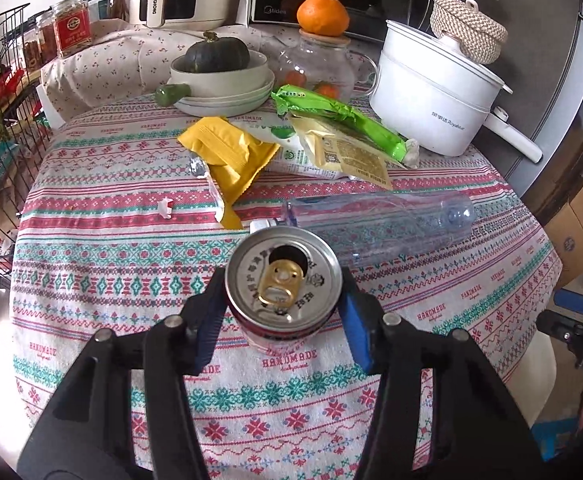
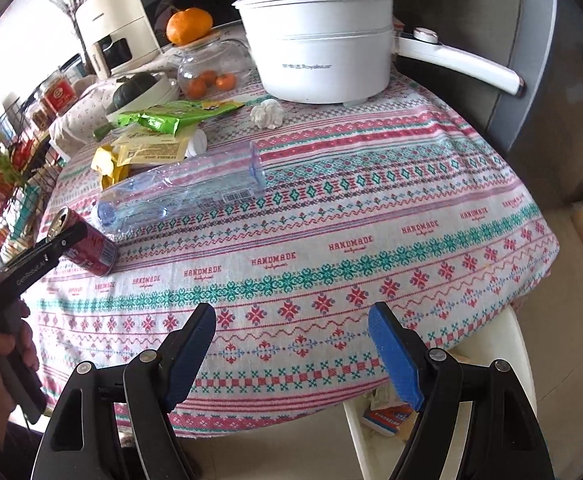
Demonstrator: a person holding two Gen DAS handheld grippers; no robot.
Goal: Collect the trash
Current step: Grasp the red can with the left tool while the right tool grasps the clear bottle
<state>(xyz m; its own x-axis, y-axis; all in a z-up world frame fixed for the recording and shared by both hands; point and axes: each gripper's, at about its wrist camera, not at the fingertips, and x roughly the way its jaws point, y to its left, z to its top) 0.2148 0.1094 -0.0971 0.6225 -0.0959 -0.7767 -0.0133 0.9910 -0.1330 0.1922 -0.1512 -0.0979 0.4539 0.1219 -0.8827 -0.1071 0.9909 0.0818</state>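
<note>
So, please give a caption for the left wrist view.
Left gripper closed on a red can upright on the patterned tablecloth.

The left wrist view looks steeply down, close over a can (image 1: 283, 276) on the table (image 1: 91, 264). The right wrist view looks down from the table's near edge; both share the can (image 2: 87, 246) and bottle (image 2: 179, 196).
</note>
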